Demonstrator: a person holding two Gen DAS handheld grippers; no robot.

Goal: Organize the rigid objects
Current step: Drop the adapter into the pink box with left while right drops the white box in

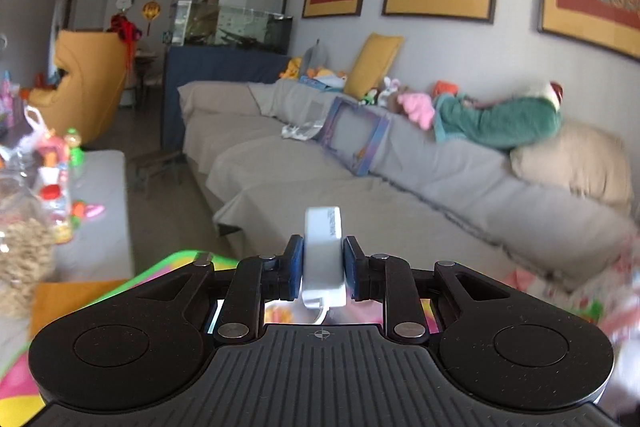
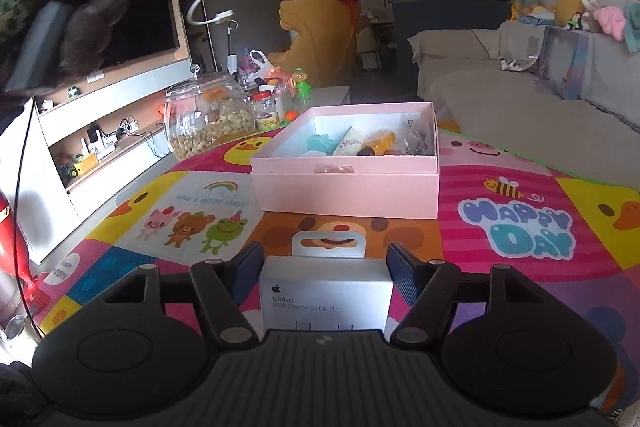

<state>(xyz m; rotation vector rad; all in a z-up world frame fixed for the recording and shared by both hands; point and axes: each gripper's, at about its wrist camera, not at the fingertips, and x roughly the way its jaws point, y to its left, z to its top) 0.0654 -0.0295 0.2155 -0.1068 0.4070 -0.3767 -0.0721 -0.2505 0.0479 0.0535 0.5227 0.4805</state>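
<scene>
- The left gripper (image 1: 323,263) was closed on a small white USB adapter (image 1: 323,251), its blue pads pressing both flat sides; in the right wrist view it hung high above the play mat (image 2: 520,187), held by a hand in a brown knitted glove (image 2: 80,11).
- A short white cable (image 2: 204,1) looped down from the adapter, ending in a free plug.
- The right gripper (image 2: 326,269) stood partly open around a white USB-C charge cable box (image 2: 325,301); its pads flanked the box, and a narrow gap seemed to show on each side, so I judged it not clamped.
- The open pink storage box (image 2: 344,163) sat ahead on the mat, already holding a teal toy, a yellow bottle and other small items.
- Risk, as I judged it: the dangling cable could snag on the pink box's rim or on the glass jar of snacks (image 2: 208,115) standing near the box.
- The adapter was pinched only at its lower half, so a quick swing could twist it loose.
- The cable box, if unclamped, could slide out when the right gripper lifted.
- The left view was blurred at its edges, and the adapter's printing was unreadable.
- The pink box's far contents were too small to name.
</scene>
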